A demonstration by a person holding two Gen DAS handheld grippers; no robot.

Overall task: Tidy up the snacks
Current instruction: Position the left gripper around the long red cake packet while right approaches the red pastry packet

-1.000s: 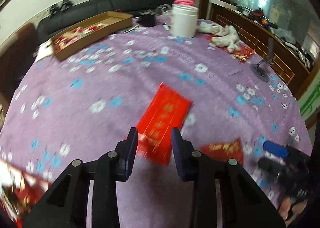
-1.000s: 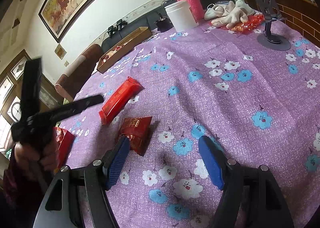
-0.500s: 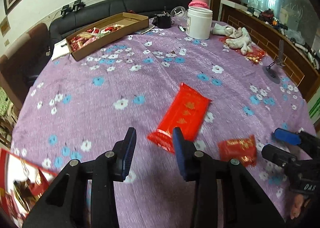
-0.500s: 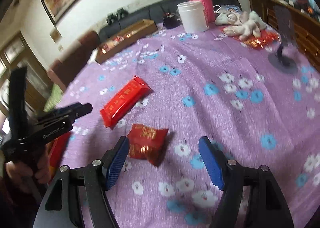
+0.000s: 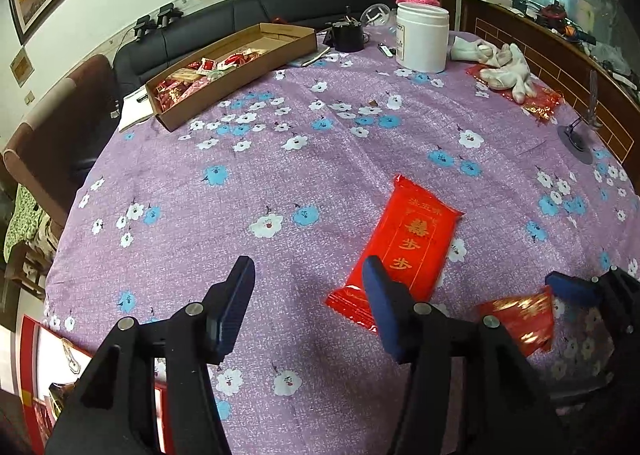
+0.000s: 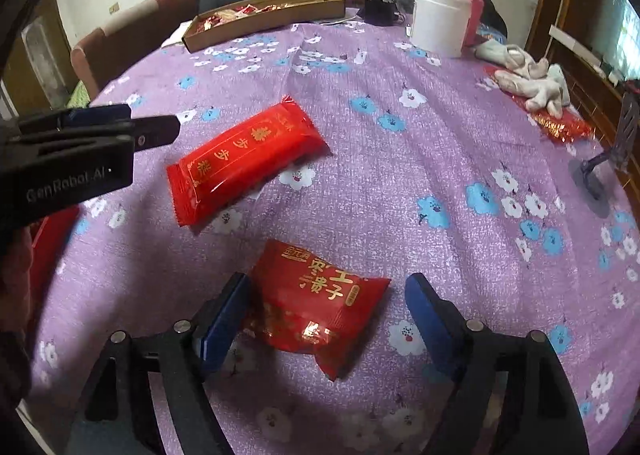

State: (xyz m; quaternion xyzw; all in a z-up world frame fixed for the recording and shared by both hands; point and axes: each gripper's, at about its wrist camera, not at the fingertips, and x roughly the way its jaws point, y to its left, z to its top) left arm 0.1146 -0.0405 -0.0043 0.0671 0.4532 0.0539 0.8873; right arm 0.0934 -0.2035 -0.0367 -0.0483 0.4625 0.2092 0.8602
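On the purple flowered table (image 6: pixel 400 175), two red gold-lettered snack packets are lying: one long (image 6: pixel 246 161), one small (image 6: pixel 316 307) between the closing, untouching right tongs (image 6: pixel 326 315); left tongs (image 5: pixel 306 295) are opening, empty.

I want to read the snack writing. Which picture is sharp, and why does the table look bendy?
Right wrist view: the small red packet is sharp, its gold writing readable, with shiny glare on the foil. Left wrist view: that packet is smeared near the edge, while the long red packet is clear. The fisheye lens bends the table in both views.
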